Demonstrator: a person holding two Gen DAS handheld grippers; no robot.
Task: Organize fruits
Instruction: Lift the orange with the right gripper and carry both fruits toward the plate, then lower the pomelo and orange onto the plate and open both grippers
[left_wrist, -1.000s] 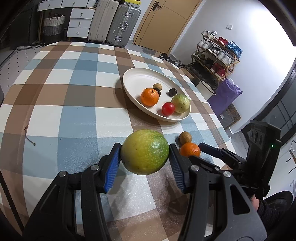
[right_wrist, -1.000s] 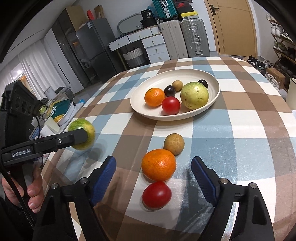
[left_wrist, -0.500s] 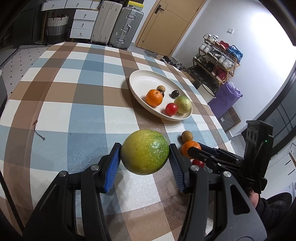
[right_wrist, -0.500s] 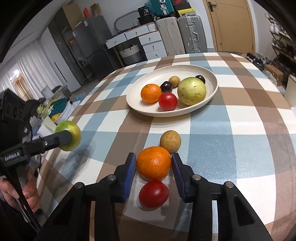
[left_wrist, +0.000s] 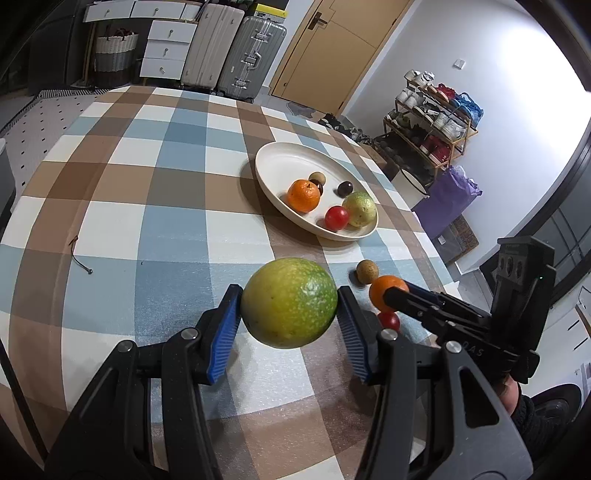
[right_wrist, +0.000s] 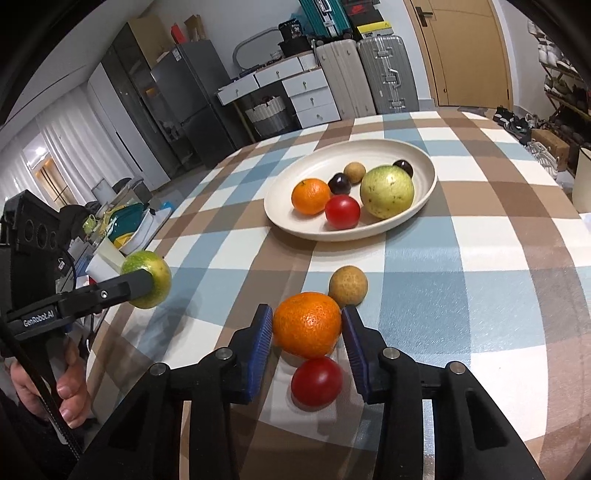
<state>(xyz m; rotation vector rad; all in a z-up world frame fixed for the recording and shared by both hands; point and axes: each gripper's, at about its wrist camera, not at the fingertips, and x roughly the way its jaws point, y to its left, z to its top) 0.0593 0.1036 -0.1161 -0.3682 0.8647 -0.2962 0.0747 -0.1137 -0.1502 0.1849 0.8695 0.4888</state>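
My left gripper (left_wrist: 290, 314) is shut on a large green citrus fruit (left_wrist: 290, 302) and holds it above the checked tablecloth; the fruit also shows in the right wrist view (right_wrist: 147, 278). My right gripper (right_wrist: 307, 328) is shut on an orange (right_wrist: 307, 324) near the table's front edge. A red tomato (right_wrist: 316, 382) lies just below the orange and a small brown fruit (right_wrist: 348, 285) just beyond it. The cream plate (right_wrist: 424, 177) farther back holds an orange (right_wrist: 311, 196), a tomato (right_wrist: 342, 211), a green pear-like fruit (right_wrist: 386, 191) and small dark and brown fruits.
The table edge runs close on the right in the left wrist view, with a purple bag (left_wrist: 447, 201) and a shoe rack (left_wrist: 432, 114) beyond it. A bit of string (left_wrist: 79, 258) lies on the cloth at the left. Suitcases (left_wrist: 232, 51) stand at the far end.
My right gripper has shut on the orange. My left gripper has drawn back from the plate with the green fruit still in it.
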